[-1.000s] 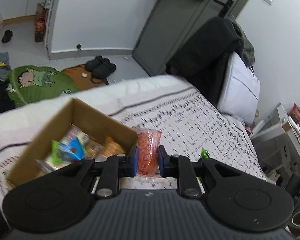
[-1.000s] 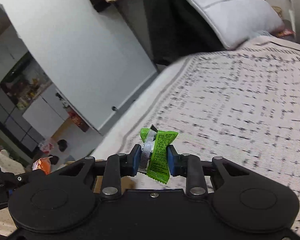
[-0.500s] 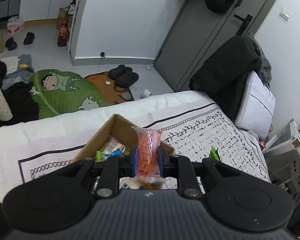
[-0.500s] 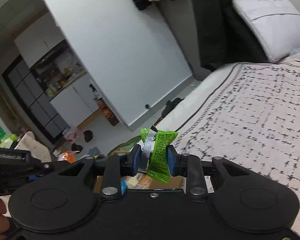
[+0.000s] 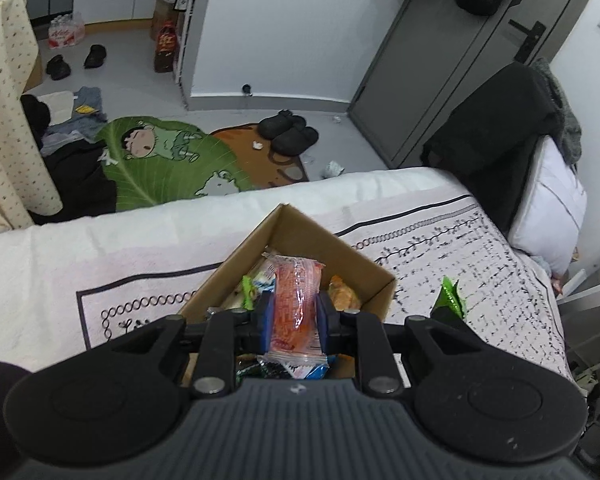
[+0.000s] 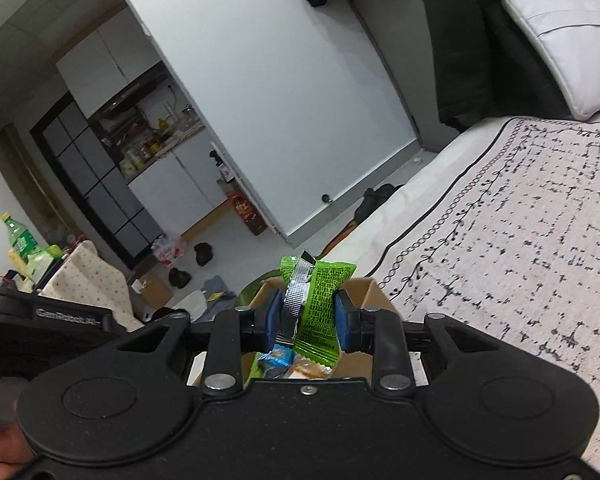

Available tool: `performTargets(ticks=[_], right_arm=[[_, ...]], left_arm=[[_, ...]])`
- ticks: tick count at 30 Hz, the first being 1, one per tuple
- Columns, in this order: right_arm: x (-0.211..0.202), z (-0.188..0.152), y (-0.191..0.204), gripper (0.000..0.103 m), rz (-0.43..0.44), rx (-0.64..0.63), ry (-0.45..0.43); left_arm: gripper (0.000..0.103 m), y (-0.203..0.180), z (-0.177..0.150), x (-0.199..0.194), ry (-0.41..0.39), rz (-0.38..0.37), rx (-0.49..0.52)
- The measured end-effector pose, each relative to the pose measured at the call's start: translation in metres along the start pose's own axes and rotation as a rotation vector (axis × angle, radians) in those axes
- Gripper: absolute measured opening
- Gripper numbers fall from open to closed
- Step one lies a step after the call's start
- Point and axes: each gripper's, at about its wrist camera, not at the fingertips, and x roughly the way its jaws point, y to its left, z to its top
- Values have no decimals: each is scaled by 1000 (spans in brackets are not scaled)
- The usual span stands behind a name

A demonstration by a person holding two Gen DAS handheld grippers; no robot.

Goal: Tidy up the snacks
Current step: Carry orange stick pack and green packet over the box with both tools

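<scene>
Your cardboard box [image 5: 300,236] sits on the bed [image 5: 100,256], part filled. Your left gripper [image 5: 294,316] clamps an orange packet [image 5: 296,304] above it; your right gripper [image 6: 305,318] clamps a green packet [image 6: 320,308]. Next, open both over the box.

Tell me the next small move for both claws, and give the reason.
Probably open both claws and let the packets fall. The left claw is shut on the orange snack packet directly above the open cardboard box, which already holds other snacks. The right claw grips the green snack packet over the same box, so releasing should drop both inside.
</scene>
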Motion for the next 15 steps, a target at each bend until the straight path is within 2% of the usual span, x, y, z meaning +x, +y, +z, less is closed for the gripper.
performTargets(ticks=[8,13,15], right_arm=[[6,-7,11,29,74,-5,66],[6,-12,22,29,106,-25,97],[8,-14,25,32,122,-29,120]], left_arm=[[27,4,0,1,13,70,-10],[30,9,3,-3,7,78,-20],[30,10,3,-2,11,80,-21]])
